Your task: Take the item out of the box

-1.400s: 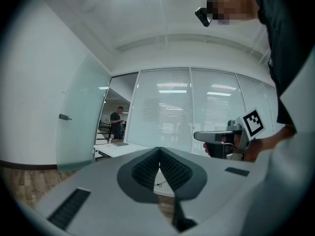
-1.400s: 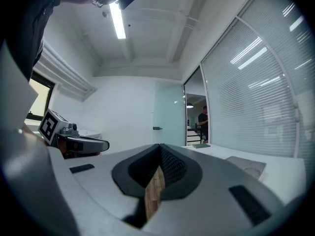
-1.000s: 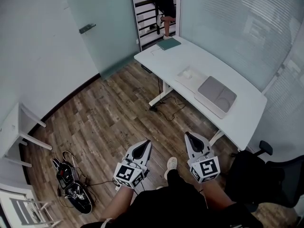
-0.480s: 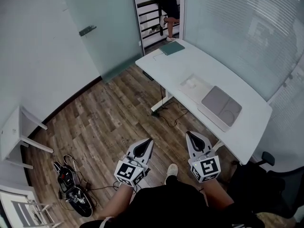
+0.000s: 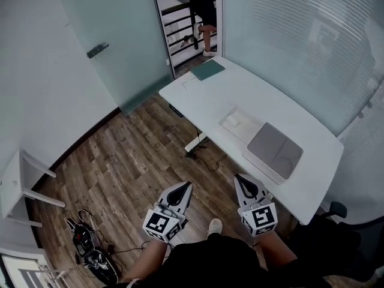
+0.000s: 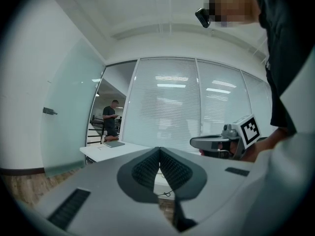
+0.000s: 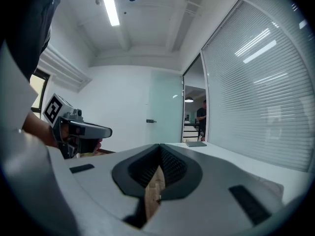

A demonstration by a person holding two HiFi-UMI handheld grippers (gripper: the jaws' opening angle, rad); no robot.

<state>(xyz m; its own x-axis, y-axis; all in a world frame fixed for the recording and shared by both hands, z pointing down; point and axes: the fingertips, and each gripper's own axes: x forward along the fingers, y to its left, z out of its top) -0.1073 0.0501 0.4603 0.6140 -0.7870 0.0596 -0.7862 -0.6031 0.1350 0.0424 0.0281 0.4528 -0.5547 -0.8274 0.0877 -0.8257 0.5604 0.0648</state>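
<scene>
A flat box with a grey lid (image 5: 275, 150) lies on the white desk (image 5: 240, 92), and next to it lies a shallow white tray-like piece (image 5: 239, 122). What is inside the box is hidden. My left gripper (image 5: 182, 188) and right gripper (image 5: 243, 180) are both held over the wooden floor, short of the desk's near edge. Both are shut with nothing between the jaws. The left gripper view shows its own tips (image 6: 159, 149) meeting and the right gripper (image 6: 216, 142) beside it. The right gripper view shows its closed tips (image 7: 160, 146) and the left gripper (image 7: 83, 130).
A green notebook (image 5: 207, 69) lies at the desk's far end. A person (image 5: 198, 5) stands in the doorway beyond a glass door (image 5: 114, 41). A black chair (image 5: 336, 221) is at the right, cables and a bag (image 5: 90, 251) on the floor at the left, a white rack (image 5: 18, 185) by the wall.
The head view has shifted, so the desk and box now sit slightly further left and lower. Both grippers keep their place near my body, still shut.
</scene>
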